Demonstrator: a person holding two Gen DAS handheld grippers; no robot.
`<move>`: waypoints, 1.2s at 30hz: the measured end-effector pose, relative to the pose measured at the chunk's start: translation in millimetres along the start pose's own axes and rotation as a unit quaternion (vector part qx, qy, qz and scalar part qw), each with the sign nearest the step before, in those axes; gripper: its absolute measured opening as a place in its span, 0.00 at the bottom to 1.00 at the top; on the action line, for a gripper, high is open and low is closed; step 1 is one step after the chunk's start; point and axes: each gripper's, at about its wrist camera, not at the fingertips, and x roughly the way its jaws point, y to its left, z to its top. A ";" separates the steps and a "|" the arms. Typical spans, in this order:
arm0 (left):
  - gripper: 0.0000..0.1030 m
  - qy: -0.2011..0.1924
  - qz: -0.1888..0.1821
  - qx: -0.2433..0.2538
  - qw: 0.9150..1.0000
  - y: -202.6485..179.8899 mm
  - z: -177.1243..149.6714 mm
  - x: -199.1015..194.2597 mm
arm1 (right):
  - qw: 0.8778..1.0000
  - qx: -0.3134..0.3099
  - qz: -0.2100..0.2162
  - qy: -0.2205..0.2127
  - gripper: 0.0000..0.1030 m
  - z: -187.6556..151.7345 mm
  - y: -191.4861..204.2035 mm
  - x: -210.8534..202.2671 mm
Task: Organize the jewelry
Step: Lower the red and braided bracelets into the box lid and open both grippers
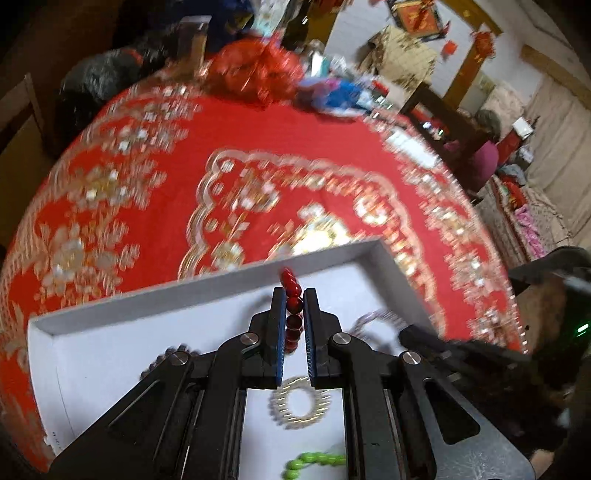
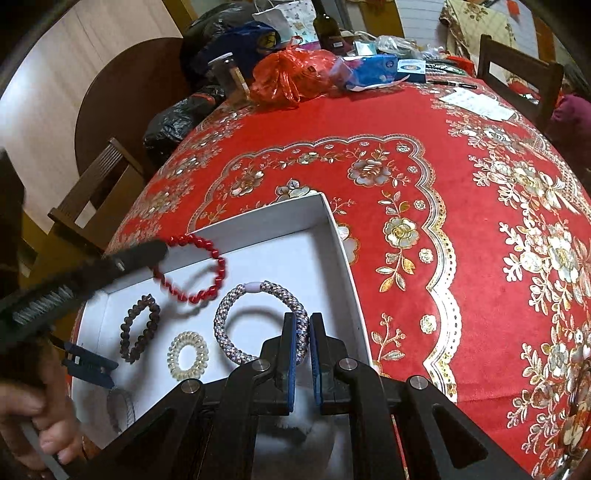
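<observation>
A white box [image 2: 341, 236] sits on the red tablecloth. My left gripper [image 1: 294, 295] is shut on a red bead bracelet [image 1: 292, 295] and holds it above the box; in the right wrist view the bracelet [image 2: 218, 280] hangs from the left gripper [image 2: 147, 253]. My right gripper [image 2: 301, 321] is shut on a silver-blue braided bracelet [image 2: 229, 302] that lies in the box. Also in the box lie a dark bead bracelet [image 2: 138, 328], a clear spiral hair tie [image 2: 187, 355] and a green bead string [image 1: 314, 461].
The red and gold tablecloth [image 2: 461, 221] covers the table. At the far edge stand a red plastic bag [image 2: 291, 74], black bags [image 2: 173, 122], a bottle [image 2: 327, 26], a jar [image 2: 227, 72] and papers [image 2: 476, 101]. Wooden chairs [image 2: 92, 199] stand around.
</observation>
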 end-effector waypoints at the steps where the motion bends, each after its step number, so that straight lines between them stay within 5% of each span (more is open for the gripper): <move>1: 0.08 0.006 0.009 0.000 1.000 3.3 -3.0 3.8 | 1.000 0.003 -0.001 0.002 0.06 -0.1 -1.3 1.6; 9: 0.07 0.035 0.069 -0.014 0.997 18.1 -12.3 11.7 | 1.000 0.010 -0.006 0.007 0.06 0.7 -2.2 5.8; 17: 0.09 0.041 0.085 0.002 0.996 19.4 -18.2 14.5 | 1.000 0.018 -0.002 0.001 0.06 1.8 -2.3 7.2; 21: 0.36 0.040 0.079 0.013 0.996 14.2 -18.5 12.8 | 1.000 0.020 0.006 -0.004 0.06 0.6 -1.9 6.6; 25: 0.37 0.029 0.084 0.025 0.996 9.1 -18.1 8.6 | 1.000 0.023 0.010 -0.006 0.07 0.1 -2.3 6.1; 28: 0.37 0.028 0.081 0.023 0.996 8.6 -17.2 6.5 | 0.999 0.024 0.019 -0.007 0.13 0.0 -1.3 4.9; 31: 0.37 0.026 0.082 0.026 0.996 7.7 -17.7 4.5 | 1.000 0.017 0.021 -0.011 0.30 0.3 2.4 2.6; 36: 0.37 0.027 0.083 0.020 0.996 10.5 -19.2 -1.5 | 0.999 0.013 0.013 -0.033 0.31 0.6 3.4 -10.6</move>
